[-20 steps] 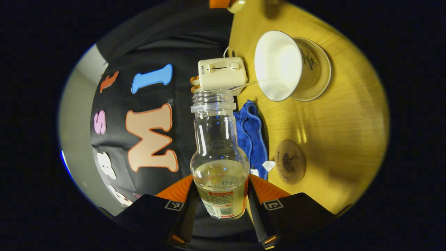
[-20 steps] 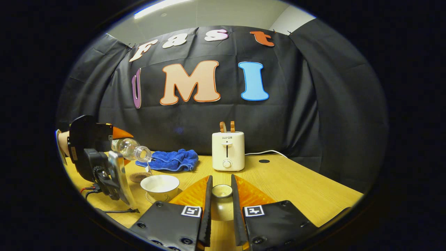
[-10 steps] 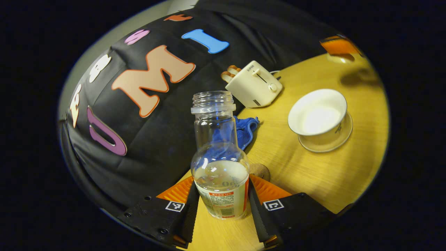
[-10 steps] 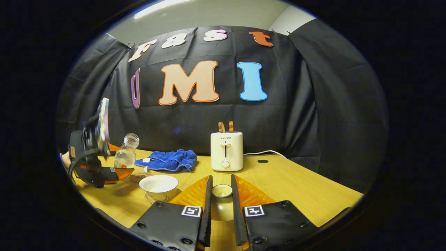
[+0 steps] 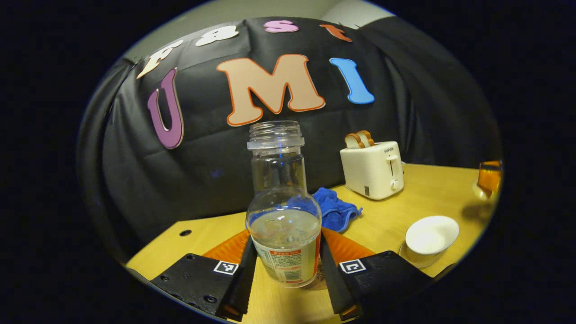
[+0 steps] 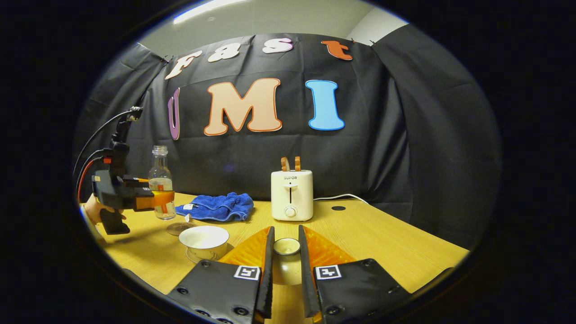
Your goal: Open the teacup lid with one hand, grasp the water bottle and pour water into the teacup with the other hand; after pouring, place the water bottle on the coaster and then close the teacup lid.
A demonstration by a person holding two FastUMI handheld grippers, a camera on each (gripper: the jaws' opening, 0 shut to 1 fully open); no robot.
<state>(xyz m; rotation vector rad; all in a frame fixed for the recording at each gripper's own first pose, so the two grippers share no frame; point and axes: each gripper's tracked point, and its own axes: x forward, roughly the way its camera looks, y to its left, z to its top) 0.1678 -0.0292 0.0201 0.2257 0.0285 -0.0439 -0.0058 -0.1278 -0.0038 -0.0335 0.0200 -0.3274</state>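
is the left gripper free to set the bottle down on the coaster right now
Probably yes. The left gripper holds the bottle upright just above the coaster, whose top is bare; the teacup and blue cloth sit off to the sides.

Left gripper view looks level along its fingers, close on the water bottle (image 5: 283, 216), toaster (image 5: 372, 168) right of centre. Right gripper view sits low over the table (image 6: 382, 243), facing the toaster (image 6: 290, 194) squarely (both share toaster, blue towel (image 6: 216, 206) and teacup (image 6: 204, 240)).
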